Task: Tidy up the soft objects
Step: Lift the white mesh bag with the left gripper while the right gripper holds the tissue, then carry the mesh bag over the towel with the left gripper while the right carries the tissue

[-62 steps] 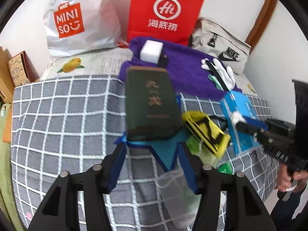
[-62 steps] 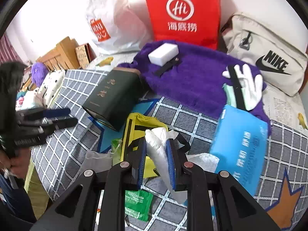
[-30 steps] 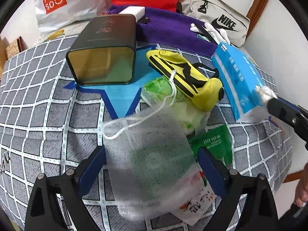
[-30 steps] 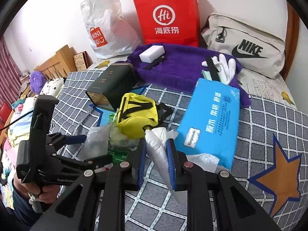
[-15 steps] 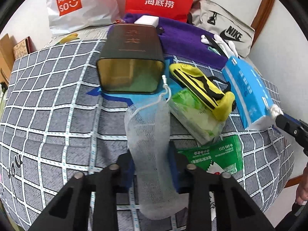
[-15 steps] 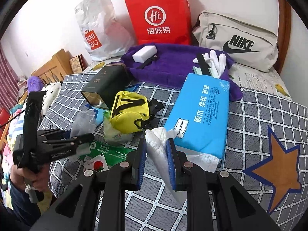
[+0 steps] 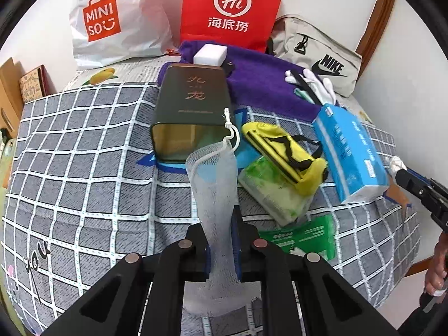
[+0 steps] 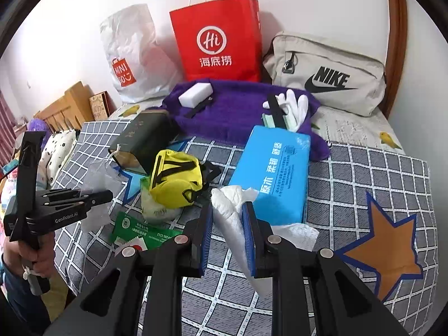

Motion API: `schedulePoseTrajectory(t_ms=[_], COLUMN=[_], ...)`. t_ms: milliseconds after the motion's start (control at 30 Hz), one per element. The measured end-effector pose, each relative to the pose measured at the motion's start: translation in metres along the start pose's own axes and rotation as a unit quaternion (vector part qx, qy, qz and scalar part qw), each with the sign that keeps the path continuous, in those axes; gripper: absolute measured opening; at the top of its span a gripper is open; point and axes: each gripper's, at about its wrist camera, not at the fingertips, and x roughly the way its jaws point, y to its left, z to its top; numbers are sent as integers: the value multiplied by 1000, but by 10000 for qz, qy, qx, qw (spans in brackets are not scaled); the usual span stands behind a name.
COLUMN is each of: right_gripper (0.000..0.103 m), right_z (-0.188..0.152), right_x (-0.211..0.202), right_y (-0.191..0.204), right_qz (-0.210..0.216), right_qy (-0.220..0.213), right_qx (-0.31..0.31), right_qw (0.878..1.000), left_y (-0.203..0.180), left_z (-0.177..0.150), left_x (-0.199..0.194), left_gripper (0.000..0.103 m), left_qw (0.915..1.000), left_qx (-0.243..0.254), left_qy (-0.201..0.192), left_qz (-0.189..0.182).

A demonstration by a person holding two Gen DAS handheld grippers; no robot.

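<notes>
So the whole mess sits on a bed [image 7: 84, 168] with a grey checked cover, and going down in size: the purple blanket [image 8: 238, 112] at the back, then the blue tissue pack [image 8: 277, 173] lying with its long axis running front to back, then the dark green tin [image 7: 193, 103] on its side with the open mouth facing the left camera. Next to that is the yellow pouch [image 7: 285, 154] sitting on top of a green-and-white packet [image 7: 268, 193], and a flat green sachet [image 7: 305, 238] near the front edge. Now the small stuff, which is what matters: the left hand-held gripper [image 7: 221, 249] is clamped on a white mesh bag [image 7: 215, 184], which stands up out of the jaws with its drawstring end pointing straight at the tin's mouth, just ahead of it. The right hand-held gripper [image 8: 228, 238] is pinched on a crumpled white plastic bag [image 8: 232, 204], held right beside the near end of the tissue pack. My guess is the mesh bag goes into the tin, and the left side is clearly closer to it, lined up end-on already.
</notes>
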Motion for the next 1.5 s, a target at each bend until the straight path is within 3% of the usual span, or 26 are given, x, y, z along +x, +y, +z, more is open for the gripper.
schedulePoseTrajectory(t_ms=[667, 1500], right_gripper=[21, 21], right_z=[27, 104], right_x=[-9, 35], right_y=[-18, -17], right_qz=[43, 187], right_qy=[-69, 38], right_qx=[115, -88], right_qw=[9999, 9998], left_y=[-34, -19], left_z=[41, 112], left_x=[-21, -14], left_gripper=[12, 12], left_qw=[9991, 9986], left_qx=[364, 212], left_qy=[-229, -464], left_qz=[-68, -109])
